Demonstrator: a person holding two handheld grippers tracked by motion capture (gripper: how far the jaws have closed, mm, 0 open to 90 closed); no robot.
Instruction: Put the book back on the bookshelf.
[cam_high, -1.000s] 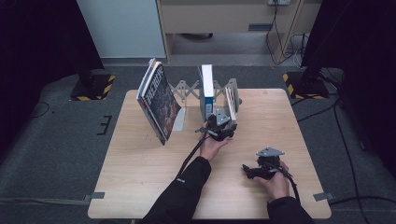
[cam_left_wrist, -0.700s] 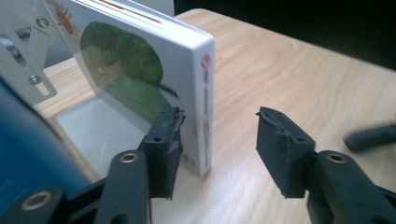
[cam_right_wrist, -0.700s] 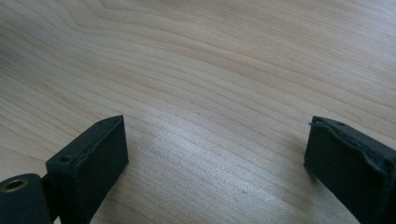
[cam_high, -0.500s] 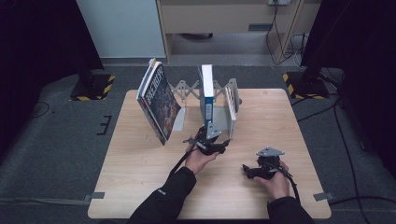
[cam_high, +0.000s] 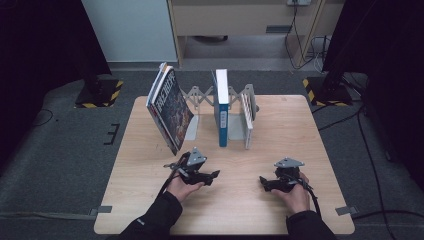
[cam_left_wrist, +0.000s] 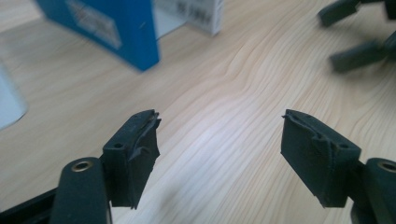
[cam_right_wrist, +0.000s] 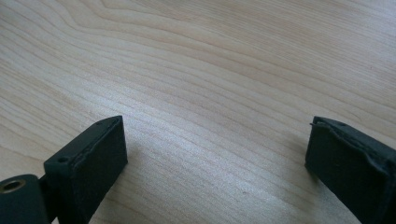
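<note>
While print on the blue book (cam_high: 221, 107) stays too blurred to read, it stands upright in the rack (cam_high: 235, 100); left gripper (cam_high: 212, 176), jaws just opening, and right gripper (cam_high: 264, 182) gape empty above the table (cam_high: 300, 130).

Person wears black long sleeves (cam_high: 155, 220), both forearms. Each hand-held gripper is black with a grey three-cornered plate on top: left hand-held gripper (cam_high: 212, 175), right hand-held gripper (cam_high: 263, 182). A thin black cable (cam_high: 314, 197) trails back from the right one along the hand. Jaws are blocky black pads (cam_left_wrist: 140, 149), edges visibly chipped and ragged, with small screw holes on the side. A round brass-coloured eyelet (cam_right_wrist: 11, 185) sits at the jaw base.
</note>
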